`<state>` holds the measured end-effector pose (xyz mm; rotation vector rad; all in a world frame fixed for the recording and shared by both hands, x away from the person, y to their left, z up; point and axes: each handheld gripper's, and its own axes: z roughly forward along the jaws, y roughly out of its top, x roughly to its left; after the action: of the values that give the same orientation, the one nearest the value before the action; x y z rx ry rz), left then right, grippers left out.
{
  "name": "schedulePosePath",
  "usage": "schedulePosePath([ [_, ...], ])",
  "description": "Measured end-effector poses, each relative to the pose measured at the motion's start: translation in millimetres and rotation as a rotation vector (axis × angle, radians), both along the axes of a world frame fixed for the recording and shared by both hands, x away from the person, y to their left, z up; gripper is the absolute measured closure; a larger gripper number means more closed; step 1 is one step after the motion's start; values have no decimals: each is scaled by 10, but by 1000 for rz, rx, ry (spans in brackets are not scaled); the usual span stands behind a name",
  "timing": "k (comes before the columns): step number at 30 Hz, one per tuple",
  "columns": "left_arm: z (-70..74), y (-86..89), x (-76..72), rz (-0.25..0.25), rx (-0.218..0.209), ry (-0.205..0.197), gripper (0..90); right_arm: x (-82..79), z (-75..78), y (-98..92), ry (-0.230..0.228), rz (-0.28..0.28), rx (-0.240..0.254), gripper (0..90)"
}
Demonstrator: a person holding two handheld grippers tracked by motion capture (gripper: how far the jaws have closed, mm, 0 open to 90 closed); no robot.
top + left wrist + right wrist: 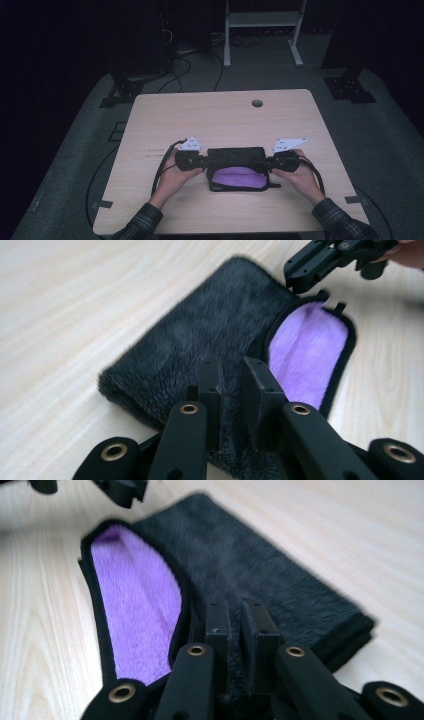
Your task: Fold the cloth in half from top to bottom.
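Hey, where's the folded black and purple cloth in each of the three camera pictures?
High view: the cloth lies at the table's near middle, between the two grippers.
Left gripper view: it runs from bottom centre up to the right, purple side at right.
Right gripper view: it runs from bottom centre up to the left, purple side at left.
Shared landmark: the purple lining, edged in black.

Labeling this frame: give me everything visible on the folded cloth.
The cloth is plush, dark grey outside and purple inside, with black edging. It lies folded on the wooden table, the top layer turned back so the purple shows on the person's side. The left tongs and right tongs pinch opposite ends of its dark fold.
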<state>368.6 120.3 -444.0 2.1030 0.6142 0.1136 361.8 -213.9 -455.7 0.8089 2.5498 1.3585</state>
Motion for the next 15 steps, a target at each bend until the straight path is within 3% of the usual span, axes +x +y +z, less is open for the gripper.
schedulePosePath([
  [7,-64,-3,-191,-53,6,34,781,-164,-46,7,35,69,-17,835],
  [10,-116,8,-292,-76,30,53,778,-269,-80,-12,44,87,-50,839],
  [12,-197,17,-352,-83,72,61,778,-320,-115,-15,38,101,-85,840],
  [15,-223,26,-360,-80,72,62,779,-356,-142,-20,29,102,-100,842],
])
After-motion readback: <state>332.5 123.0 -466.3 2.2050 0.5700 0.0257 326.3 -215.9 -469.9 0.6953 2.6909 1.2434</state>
